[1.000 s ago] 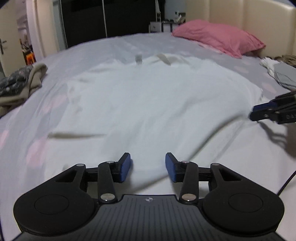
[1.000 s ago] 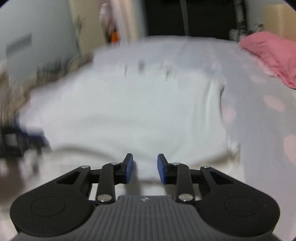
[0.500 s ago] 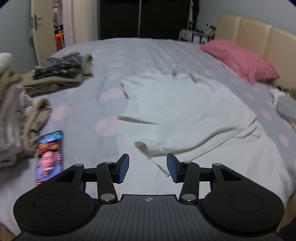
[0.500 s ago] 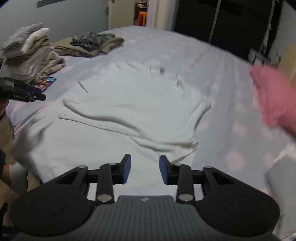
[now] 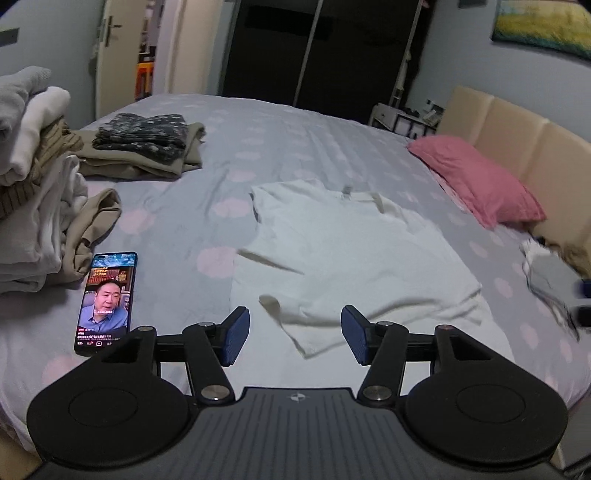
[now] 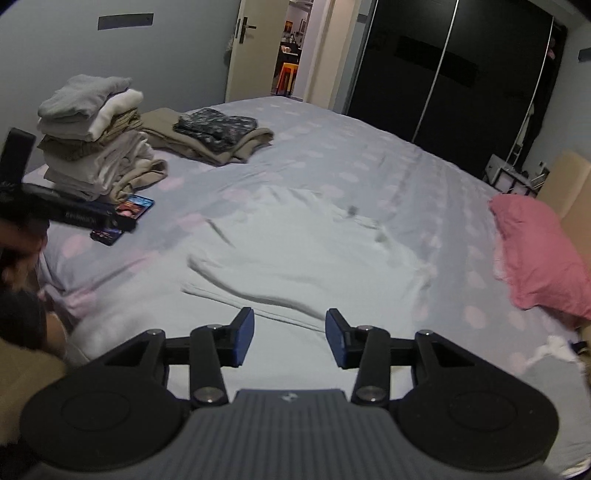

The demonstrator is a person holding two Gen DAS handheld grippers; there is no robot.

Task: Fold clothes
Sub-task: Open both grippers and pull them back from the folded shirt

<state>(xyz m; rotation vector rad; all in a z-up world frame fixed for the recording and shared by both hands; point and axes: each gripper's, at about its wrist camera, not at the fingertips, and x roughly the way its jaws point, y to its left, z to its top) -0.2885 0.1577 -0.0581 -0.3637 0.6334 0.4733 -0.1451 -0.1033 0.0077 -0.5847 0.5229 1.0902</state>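
White shirt (image 5: 354, 254) lies flat on bed (image 5: 280, 147).

A wide bed with a lilac sheet dotted in pale pink (image 5: 295, 140) fills the room. A pink pillow (image 5: 476, 181) lies against the beige padded headboard (image 5: 517, 136). A lit smartphone (image 5: 105, 297) rests face up on the sheet. Beyond stand dark sliding wardrobe doors (image 6: 443, 70), a cream door standing ajar (image 6: 243, 48) and a framed picture (image 5: 543, 22) on the wall.
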